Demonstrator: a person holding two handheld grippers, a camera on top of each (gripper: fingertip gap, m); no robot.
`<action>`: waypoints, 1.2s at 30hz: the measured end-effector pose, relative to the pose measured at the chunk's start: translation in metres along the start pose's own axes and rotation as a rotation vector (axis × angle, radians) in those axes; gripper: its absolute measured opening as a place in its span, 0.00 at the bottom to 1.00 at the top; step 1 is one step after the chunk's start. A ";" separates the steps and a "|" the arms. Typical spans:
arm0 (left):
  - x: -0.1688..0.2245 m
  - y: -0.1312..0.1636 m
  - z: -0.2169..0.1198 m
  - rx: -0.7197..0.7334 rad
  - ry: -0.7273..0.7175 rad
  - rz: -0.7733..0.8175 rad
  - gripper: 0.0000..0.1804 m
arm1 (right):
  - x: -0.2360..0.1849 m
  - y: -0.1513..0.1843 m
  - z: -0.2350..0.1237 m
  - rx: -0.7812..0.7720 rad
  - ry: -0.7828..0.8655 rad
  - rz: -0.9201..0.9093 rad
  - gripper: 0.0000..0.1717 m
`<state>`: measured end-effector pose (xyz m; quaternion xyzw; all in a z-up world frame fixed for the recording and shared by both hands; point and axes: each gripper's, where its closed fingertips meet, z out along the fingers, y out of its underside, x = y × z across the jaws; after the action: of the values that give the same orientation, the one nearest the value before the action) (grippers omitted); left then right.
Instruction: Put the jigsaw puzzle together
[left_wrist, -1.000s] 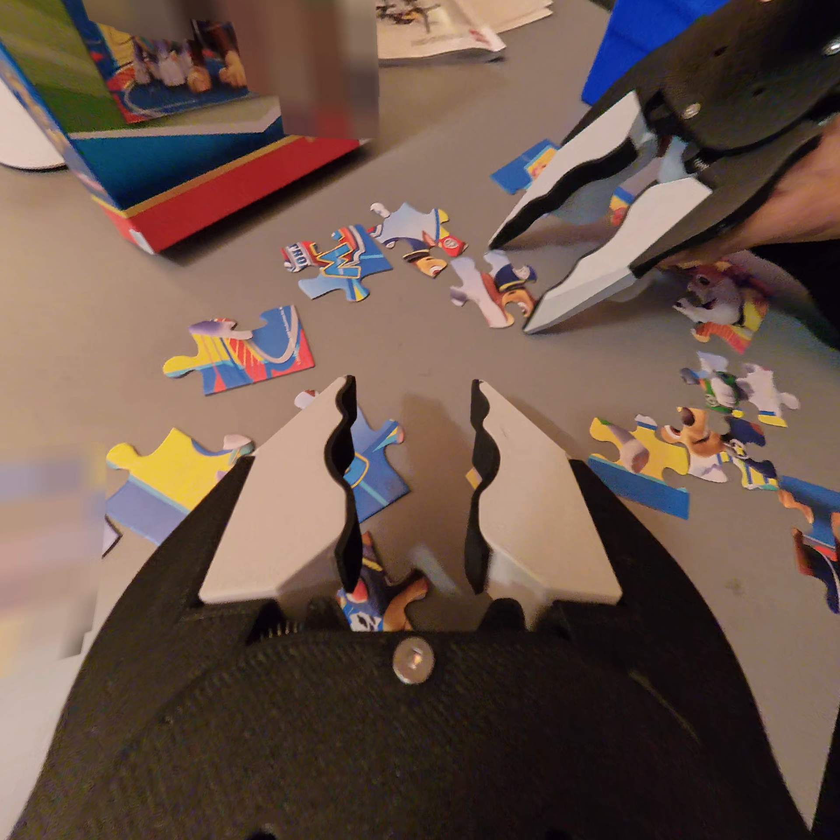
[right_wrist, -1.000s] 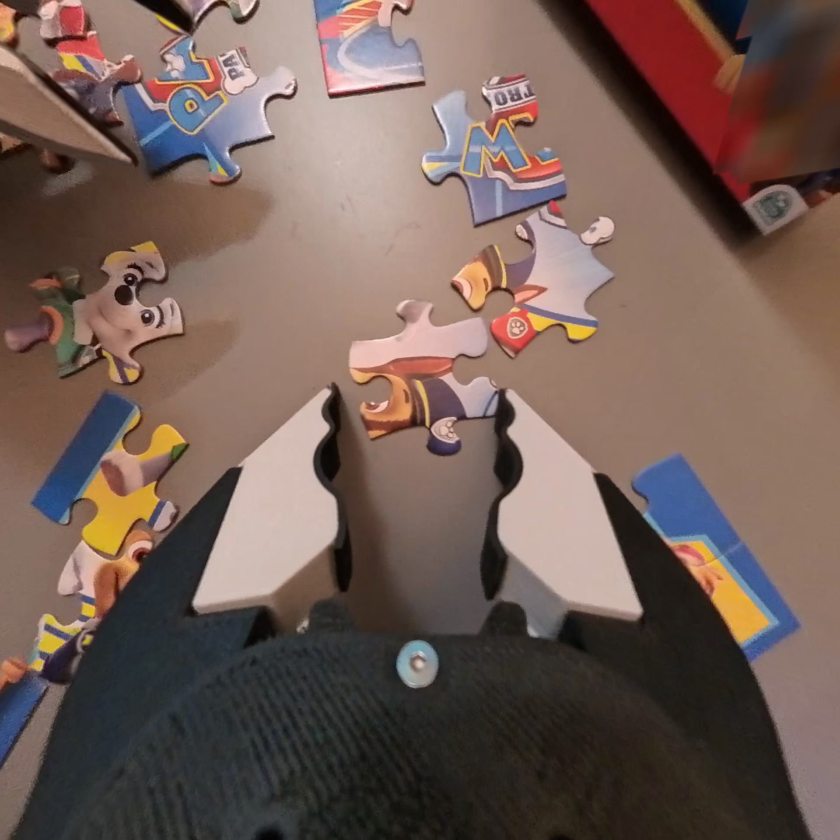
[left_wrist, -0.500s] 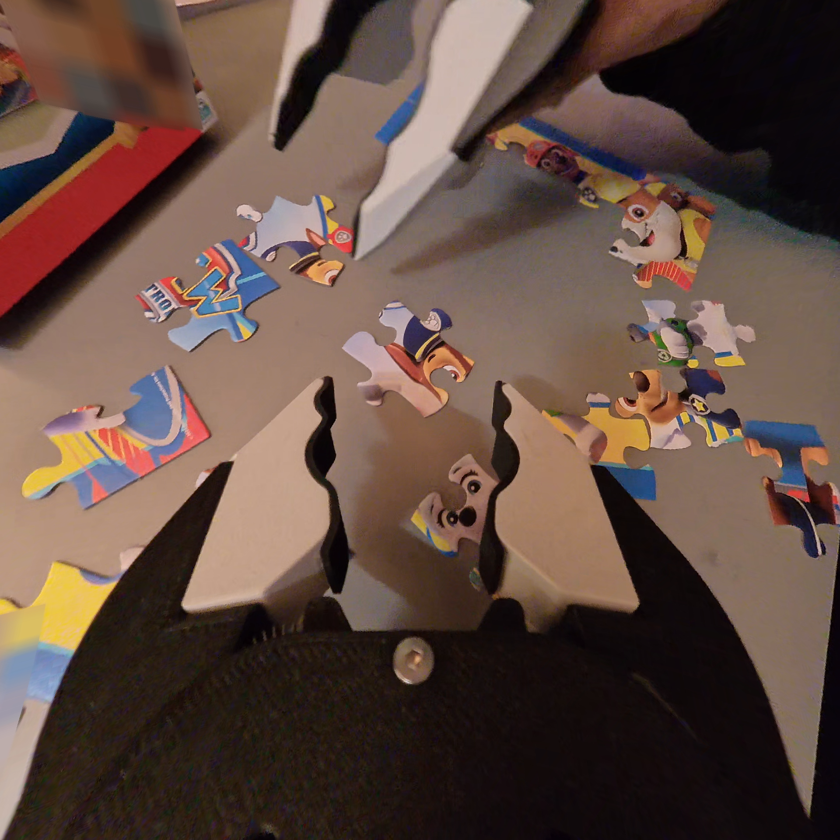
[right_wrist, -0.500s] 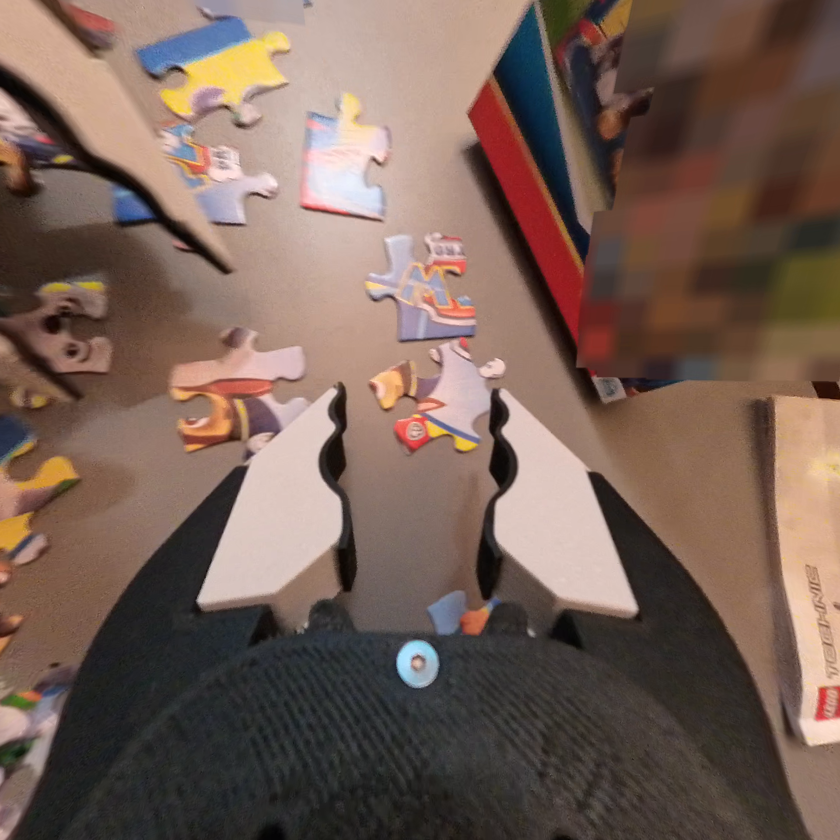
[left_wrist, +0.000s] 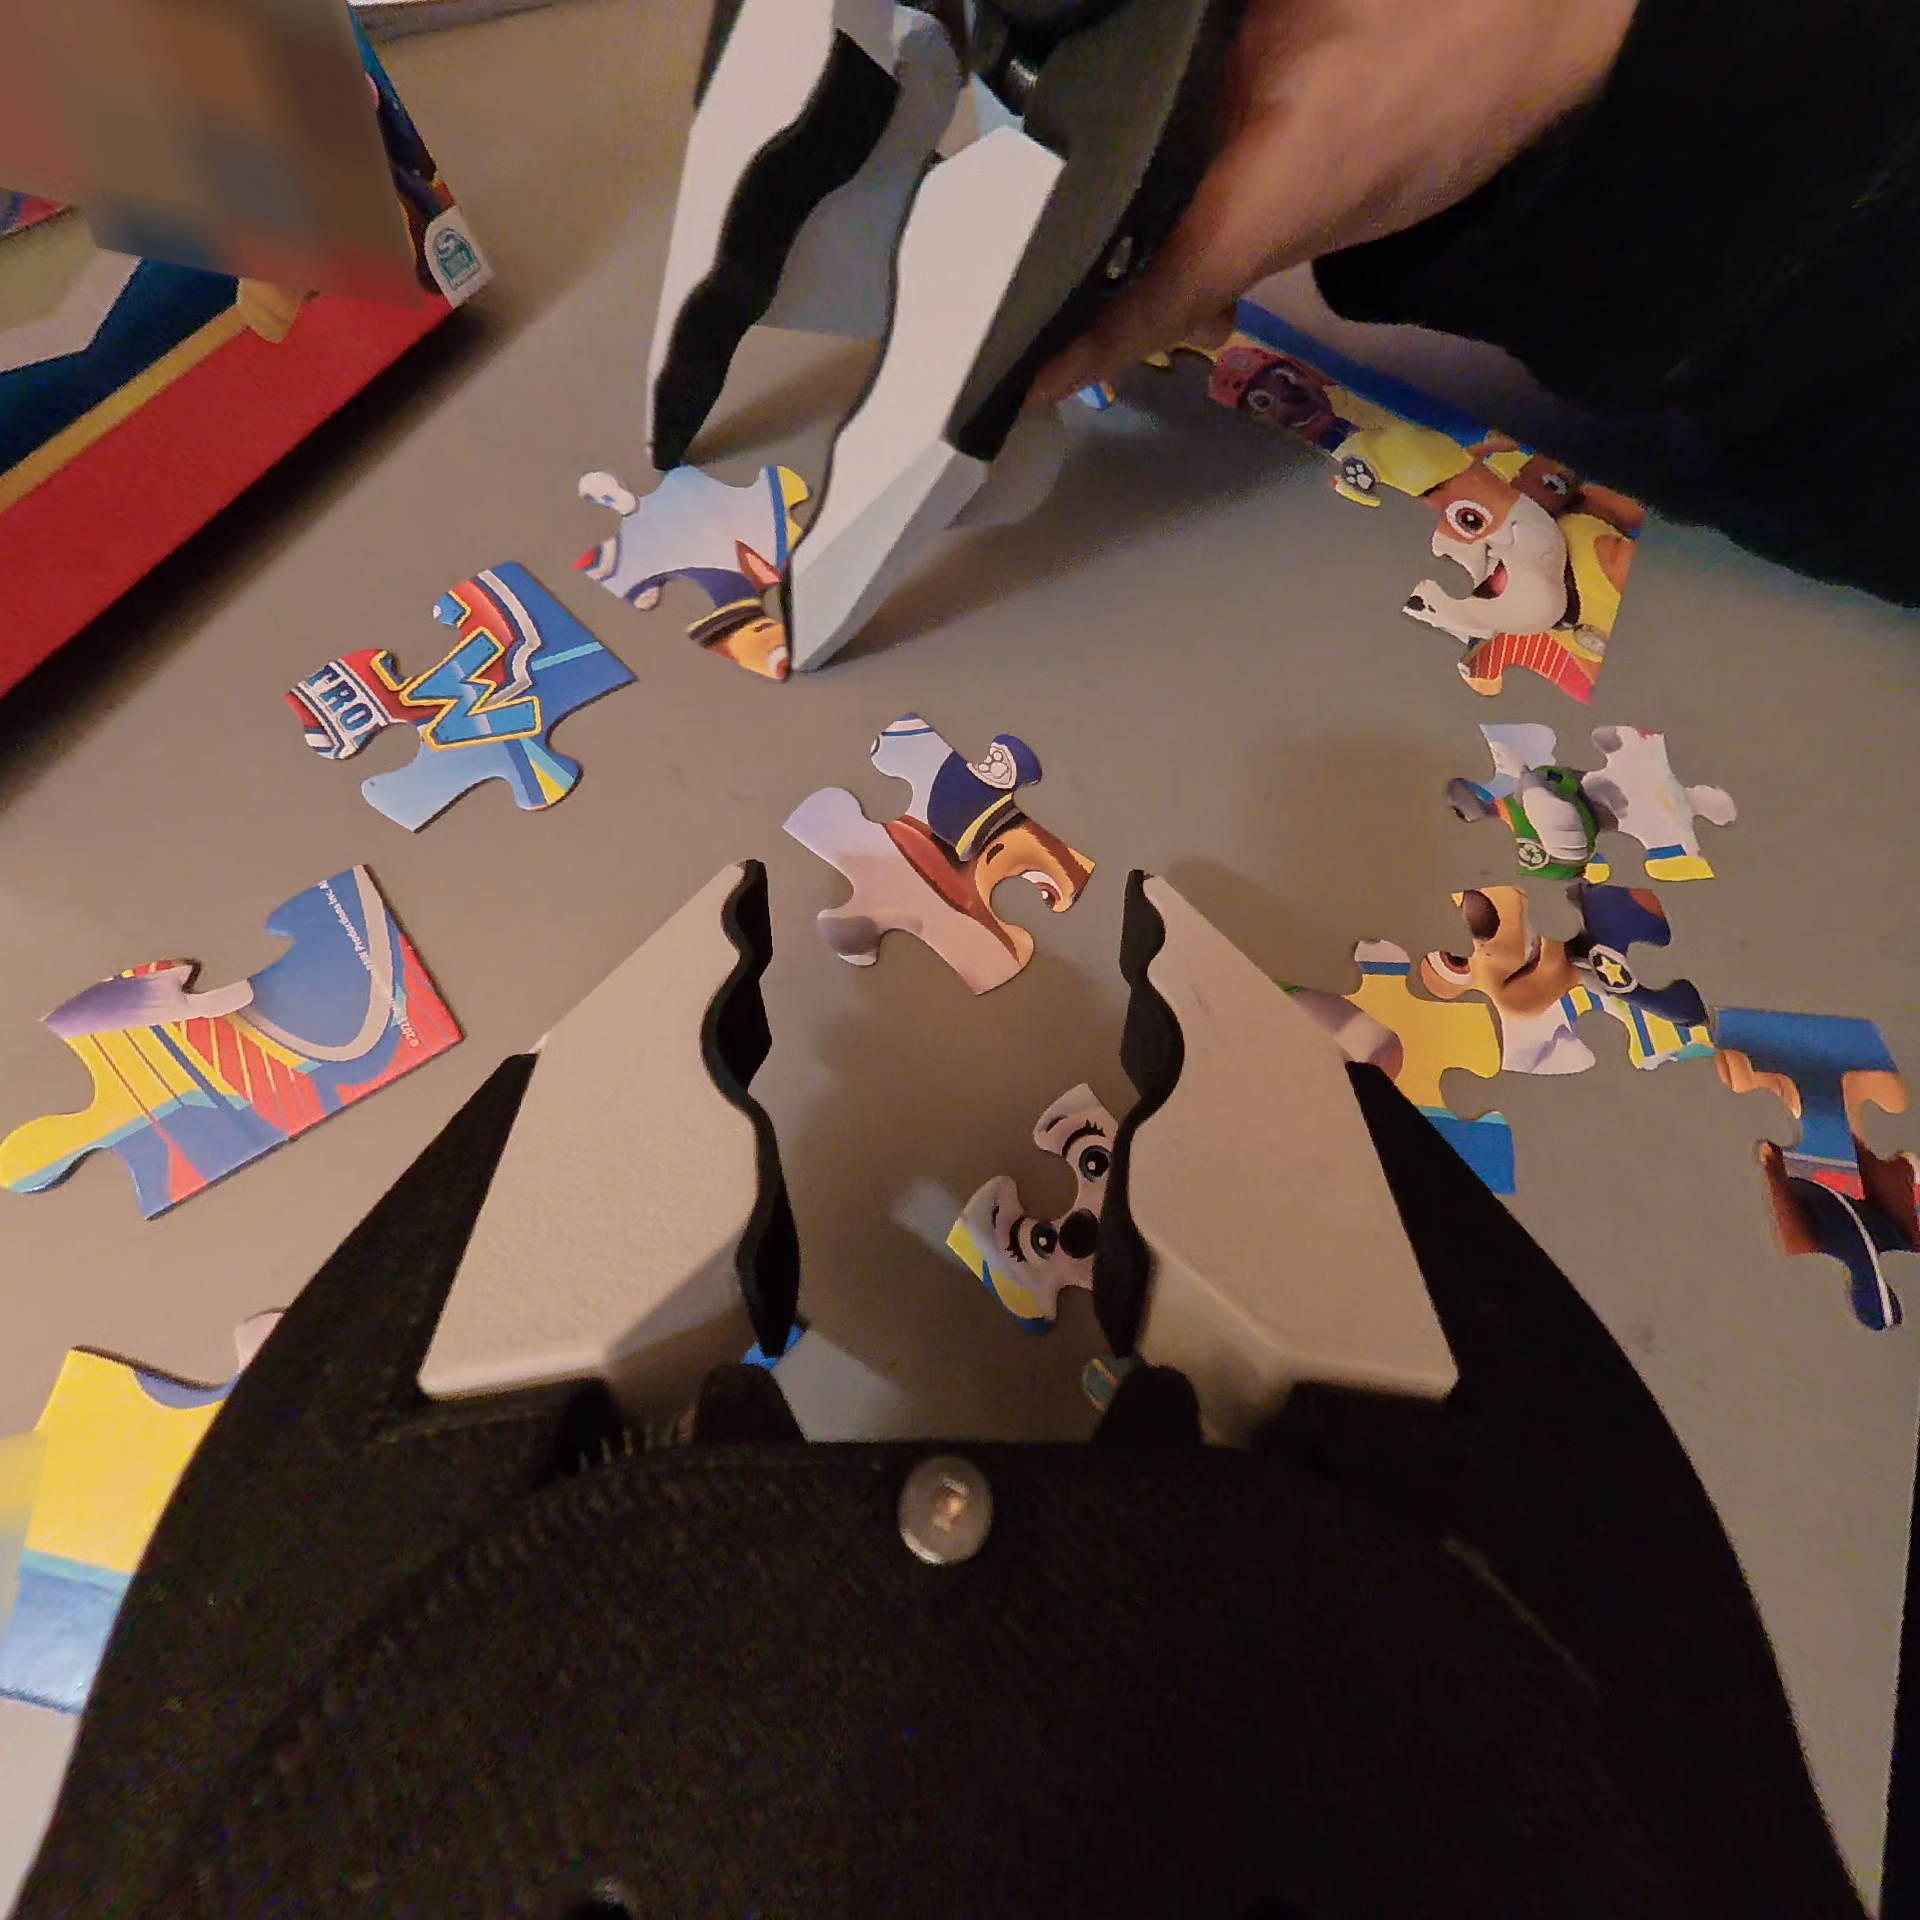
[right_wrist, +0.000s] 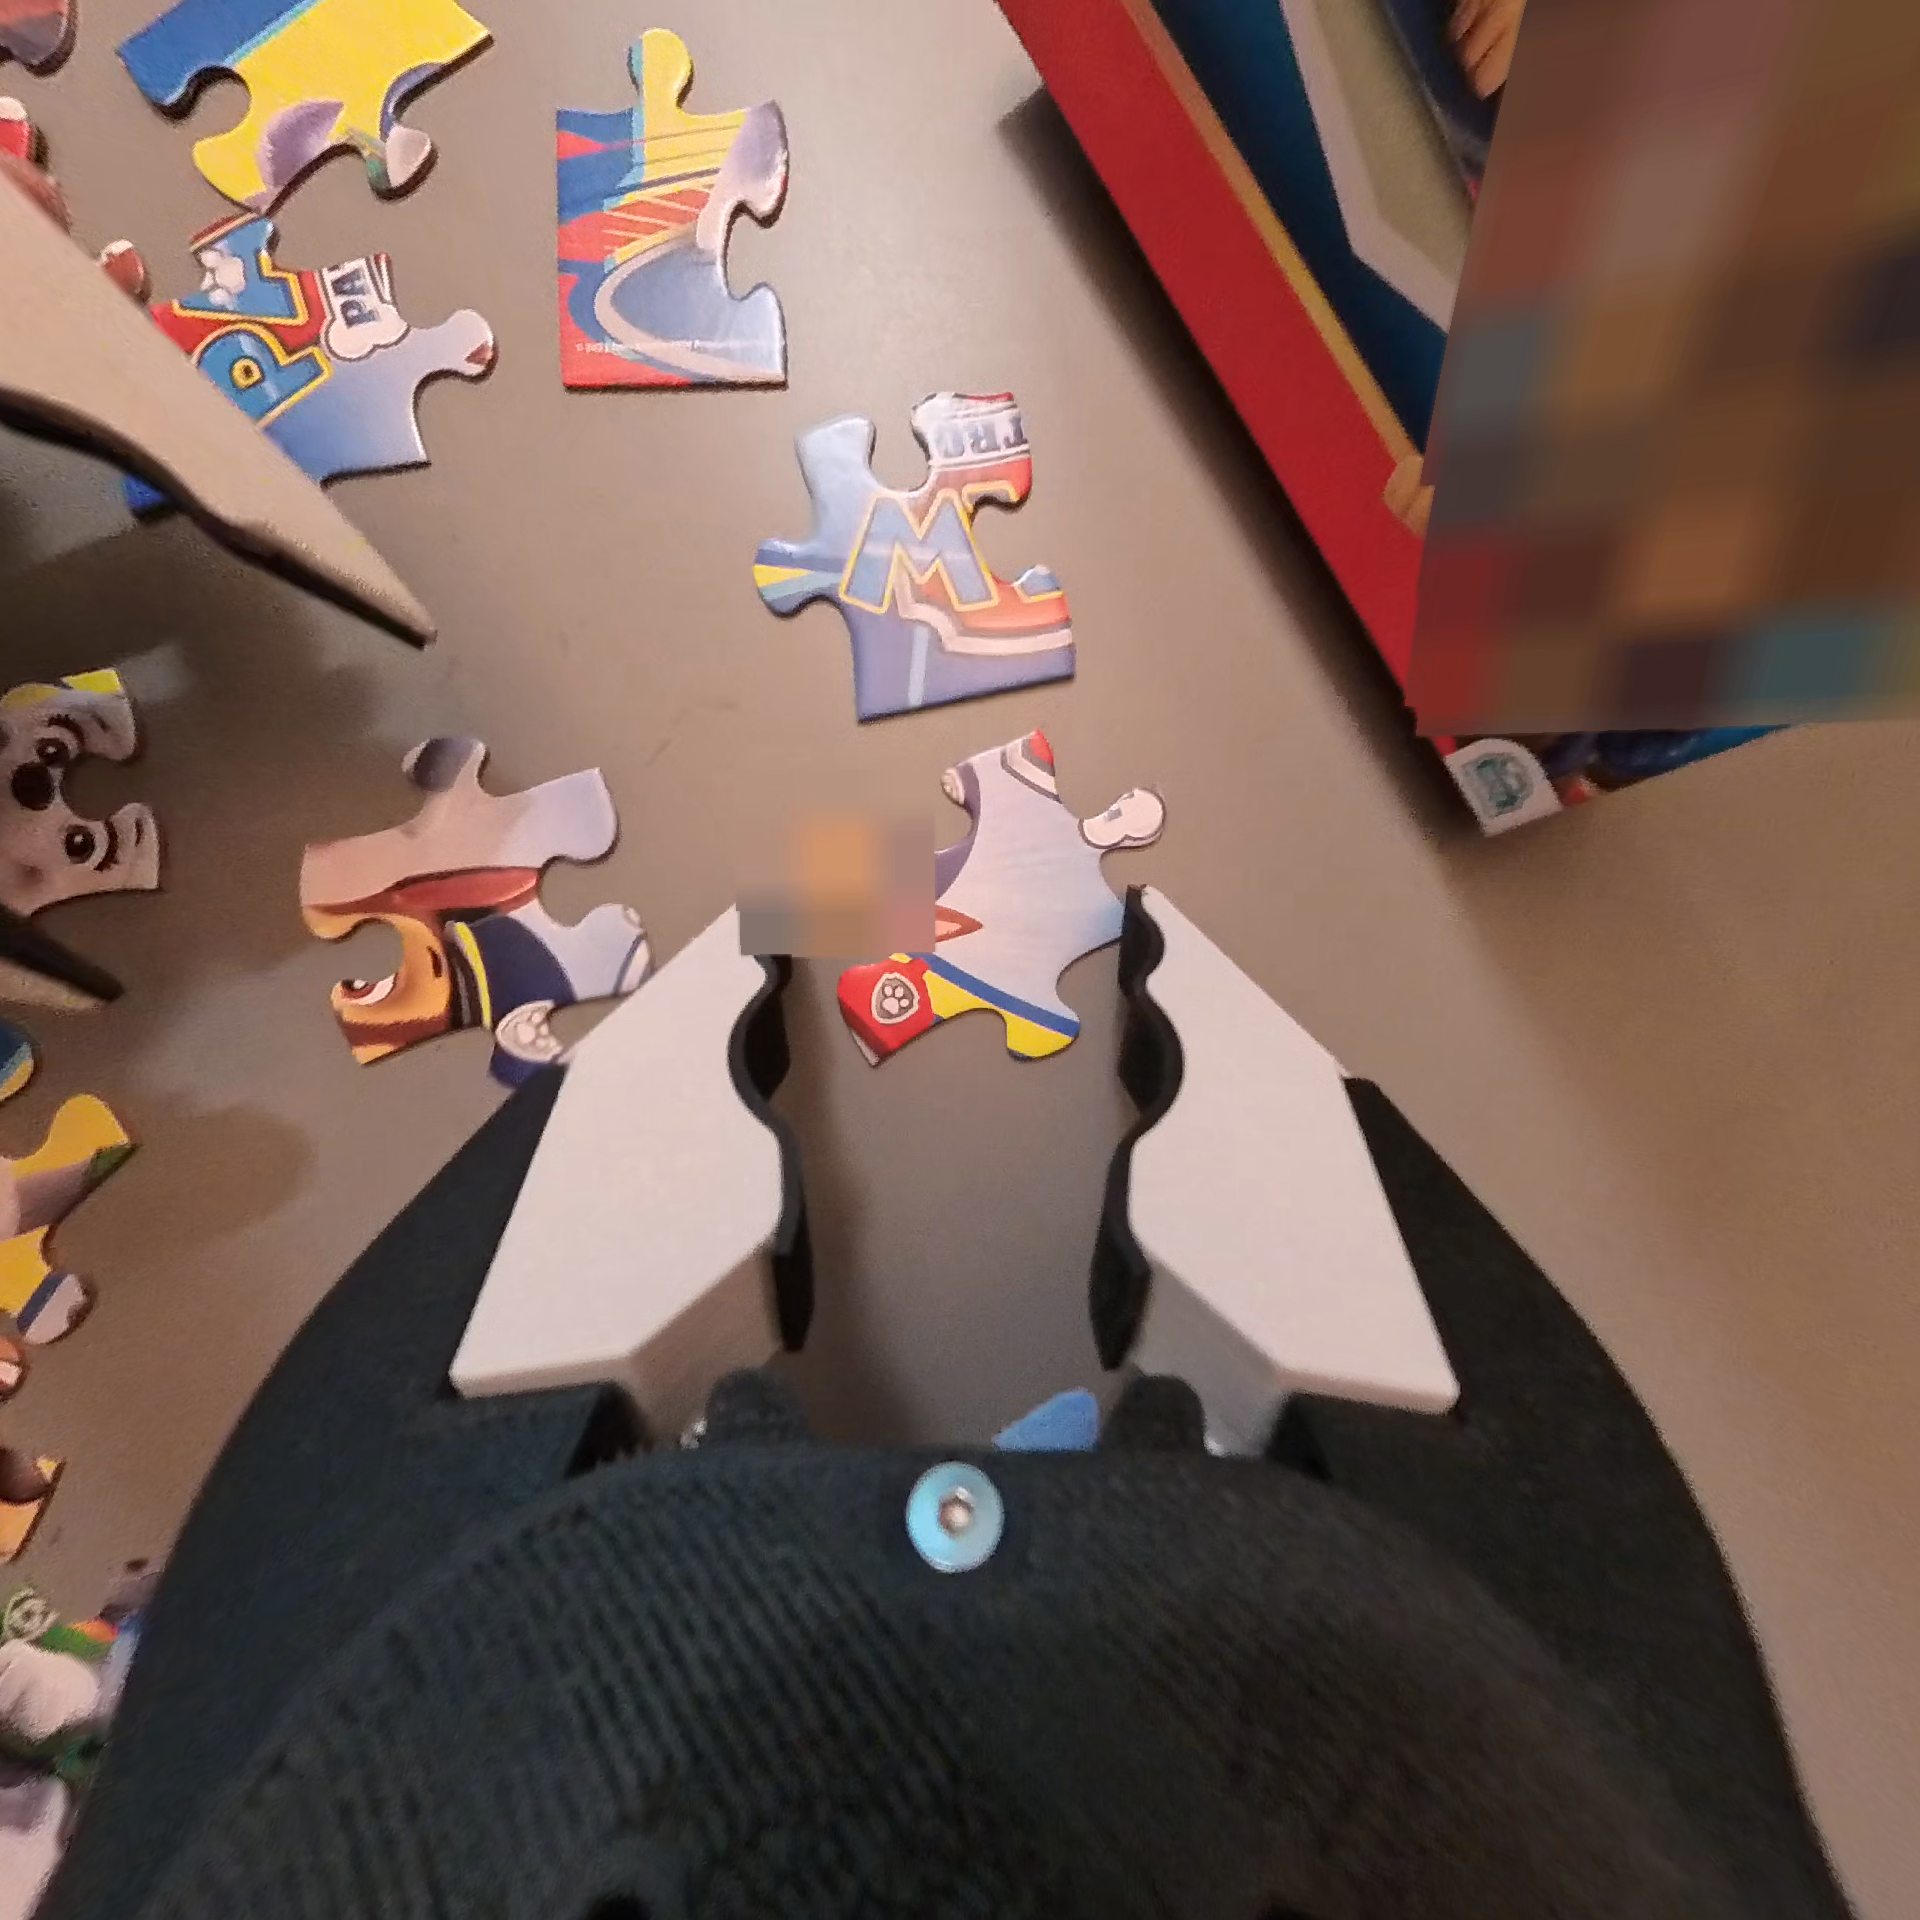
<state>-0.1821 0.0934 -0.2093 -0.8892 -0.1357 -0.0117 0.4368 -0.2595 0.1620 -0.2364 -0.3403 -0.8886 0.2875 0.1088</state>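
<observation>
Right tongs (right_wrist: 951, 914) lowered astride badge piece (right_wrist: 997, 914), lying flat.

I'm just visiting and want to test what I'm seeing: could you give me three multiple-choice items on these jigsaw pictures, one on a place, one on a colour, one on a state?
1. Where do the puzzle pieces lie?
A in a sink
B on the grey table
C in a basket

2. What colour is the side of the puzzle box?
A red
B green
C white

3. How is the left tool?
A shut on a piece
B shut on nothing
C open

Answers: 1 B, they lie flat on grey; 2 A, its long wall is red; 3 C, its fingers stand apart and the police-cap dog piece lies untouched ahead.
</observation>
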 end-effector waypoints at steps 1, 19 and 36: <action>0.000 0.000 0.000 -0.002 -0.005 0.006 0.37 | -0.003 0.003 -0.002 -0.002 -0.002 -0.001 0.37; 0.007 -0.005 0.006 0.015 -0.016 0.069 0.36 | -0.013 0.018 -0.030 0.047 -0.054 0.175 0.47; 0.001 -0.015 -0.010 0.131 -0.014 0.024 0.34 | -0.006 0.025 -0.019 0.021 -0.035 -0.040 0.37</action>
<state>-0.1838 0.0944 -0.1910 -0.8603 -0.1285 0.0085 0.4933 -0.2339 0.1813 -0.2355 -0.3162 -0.8940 0.3005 0.1025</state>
